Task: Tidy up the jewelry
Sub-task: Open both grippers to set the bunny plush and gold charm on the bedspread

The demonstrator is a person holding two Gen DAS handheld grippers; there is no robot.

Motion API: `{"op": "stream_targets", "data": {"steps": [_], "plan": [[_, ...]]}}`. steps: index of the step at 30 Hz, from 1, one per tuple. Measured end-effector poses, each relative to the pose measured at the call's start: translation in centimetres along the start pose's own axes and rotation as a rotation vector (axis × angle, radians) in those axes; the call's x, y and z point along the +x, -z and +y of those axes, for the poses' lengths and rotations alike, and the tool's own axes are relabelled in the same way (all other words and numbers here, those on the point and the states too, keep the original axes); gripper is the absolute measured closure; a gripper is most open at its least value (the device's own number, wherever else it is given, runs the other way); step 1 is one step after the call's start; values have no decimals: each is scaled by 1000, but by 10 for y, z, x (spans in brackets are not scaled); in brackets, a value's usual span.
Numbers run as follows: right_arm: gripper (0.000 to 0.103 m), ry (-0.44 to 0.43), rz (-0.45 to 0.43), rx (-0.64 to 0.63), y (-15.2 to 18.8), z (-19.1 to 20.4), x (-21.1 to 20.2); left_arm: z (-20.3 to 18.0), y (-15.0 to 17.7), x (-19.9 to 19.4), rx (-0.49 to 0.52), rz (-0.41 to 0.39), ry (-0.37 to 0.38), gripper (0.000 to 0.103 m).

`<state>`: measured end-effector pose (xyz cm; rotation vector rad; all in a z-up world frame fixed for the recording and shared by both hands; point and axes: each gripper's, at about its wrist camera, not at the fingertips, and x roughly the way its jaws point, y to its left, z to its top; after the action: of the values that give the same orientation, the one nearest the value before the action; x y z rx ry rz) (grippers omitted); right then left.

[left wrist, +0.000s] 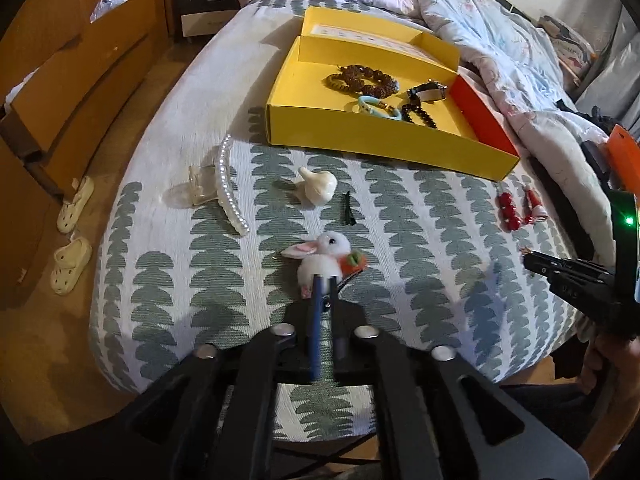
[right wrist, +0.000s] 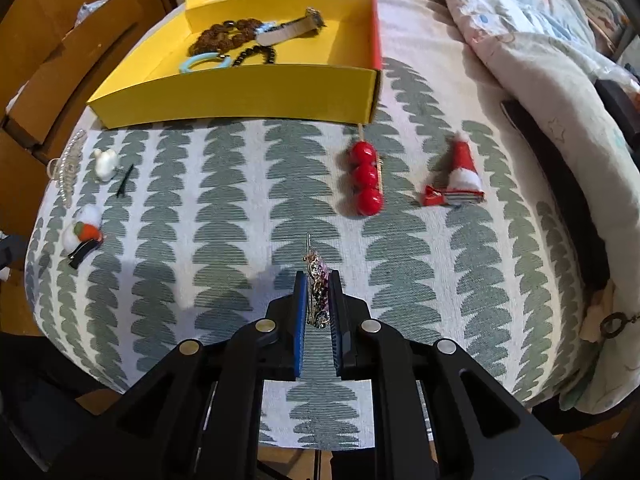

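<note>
left claw (left wrist: 325,280) pinches rabbit clip (left wrist: 322,258); right claw (right wrist: 318,280) pinches brooch (right wrist: 318,296), red-bead clip (right wrist: 366,178) ahead.

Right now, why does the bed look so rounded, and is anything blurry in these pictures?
Left wrist view: fisheye bends the bed into a dome, corners go black, and the left gripper on the bunny hair clip is smeared. Right wrist view: same bulge; the yellow box looks sharp, with soft shadows left of the right gripper.
</note>
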<state>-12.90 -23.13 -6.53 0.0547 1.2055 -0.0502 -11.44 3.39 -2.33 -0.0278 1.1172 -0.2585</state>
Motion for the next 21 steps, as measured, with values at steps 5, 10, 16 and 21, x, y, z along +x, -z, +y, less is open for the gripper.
{"op": "stream_targets", "data": {"steps": [5,10,16,21], "plan": [[91,6,9,34,-1,-10,2,1,-2,6,-5,5,-30,80],[87,26,16,61,-2,-18,6,3,-5,0,-16,-36,-55,35],[83,43,19,98,-5,-28,12,10,-11,-3,-40,-59,-80,19],[81,13,-70,103,-10,-28,-7,15,-19,-5,-56,-73,-61,17]]}}
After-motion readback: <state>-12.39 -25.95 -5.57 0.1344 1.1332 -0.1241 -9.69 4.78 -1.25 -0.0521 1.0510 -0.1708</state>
